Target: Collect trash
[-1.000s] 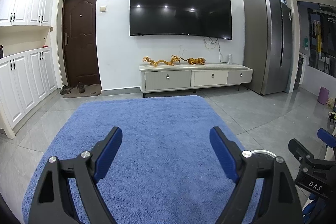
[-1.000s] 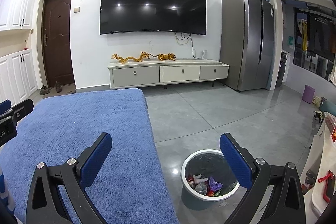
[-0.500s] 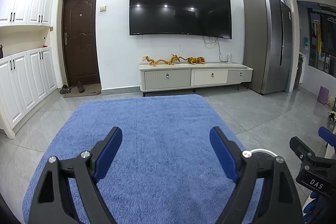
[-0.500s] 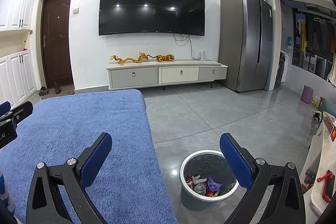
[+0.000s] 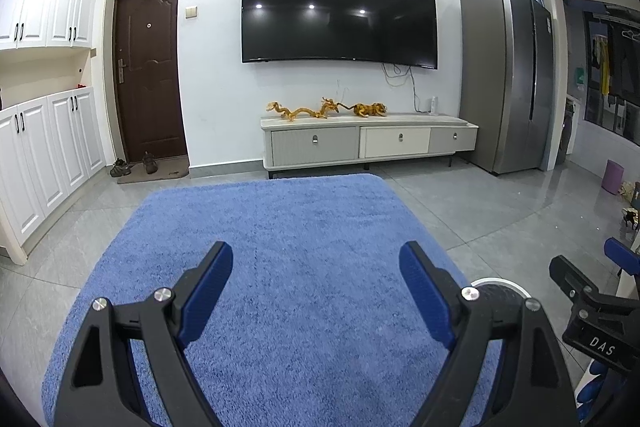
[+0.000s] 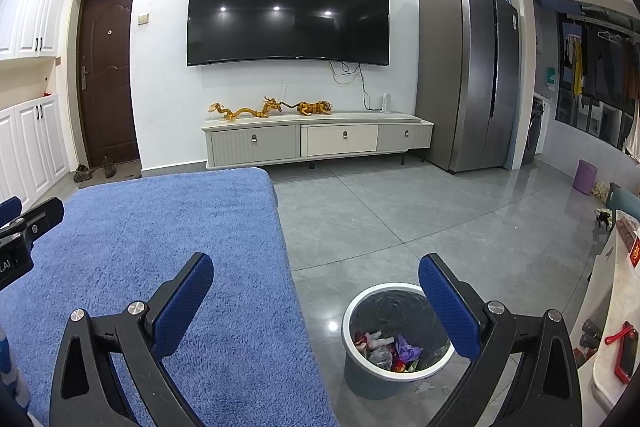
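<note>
With both the left gripper (image 5: 316,301) and right gripper (image 6: 316,311) spread and empty over the bare blue fluffy cloth (image 5: 280,267), I judge it best to confirm nothing remains before stopping, since the grey white-rimmed bin (image 6: 394,341) under the right gripper's right finger already holds the trash.

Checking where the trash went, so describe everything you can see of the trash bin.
The trash bin is a round grey tub with a white rim and a dark liner bag. It stands upright on the grey tile floor, just right of the blue carpet's edge. Crumpled scraps, pink, purple, red and grey, lie at its bottom. In the right wrist view one blue pad covers part of its rim. Nothing touches it.
</note>
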Demonstrator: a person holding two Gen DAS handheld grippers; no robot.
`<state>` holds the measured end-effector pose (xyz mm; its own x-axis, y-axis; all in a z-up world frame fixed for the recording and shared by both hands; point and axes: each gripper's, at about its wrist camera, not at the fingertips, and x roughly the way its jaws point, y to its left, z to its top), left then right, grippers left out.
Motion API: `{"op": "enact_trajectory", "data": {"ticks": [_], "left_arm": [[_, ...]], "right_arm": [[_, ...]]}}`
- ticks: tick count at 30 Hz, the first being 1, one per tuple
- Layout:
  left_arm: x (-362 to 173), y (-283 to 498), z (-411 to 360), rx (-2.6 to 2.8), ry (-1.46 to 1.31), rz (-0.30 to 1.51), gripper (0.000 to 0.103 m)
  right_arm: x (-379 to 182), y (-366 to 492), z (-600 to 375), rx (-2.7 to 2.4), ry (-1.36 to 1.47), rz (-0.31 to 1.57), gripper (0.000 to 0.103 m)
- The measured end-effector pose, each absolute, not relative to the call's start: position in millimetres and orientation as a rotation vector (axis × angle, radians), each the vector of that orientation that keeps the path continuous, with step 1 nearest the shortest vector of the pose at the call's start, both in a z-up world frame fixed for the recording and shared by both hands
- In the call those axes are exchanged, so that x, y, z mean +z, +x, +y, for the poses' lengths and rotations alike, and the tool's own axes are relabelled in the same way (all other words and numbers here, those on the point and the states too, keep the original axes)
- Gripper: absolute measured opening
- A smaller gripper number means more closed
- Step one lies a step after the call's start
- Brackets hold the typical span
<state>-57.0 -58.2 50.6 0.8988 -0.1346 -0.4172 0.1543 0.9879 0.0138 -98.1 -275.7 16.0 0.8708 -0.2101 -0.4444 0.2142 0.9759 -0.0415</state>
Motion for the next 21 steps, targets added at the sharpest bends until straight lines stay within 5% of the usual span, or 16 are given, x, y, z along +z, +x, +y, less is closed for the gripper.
{"op": "enact_trajectory", "data": {"ticks": [21], "left_arm": [[45.1, -53.3, -55.3, -0.153, 0.036, 0.46, 0.085]], "right_arm": [[16.2, -98.3, -277.1, -0.227, 0.01, 0.463, 0.103]]}}
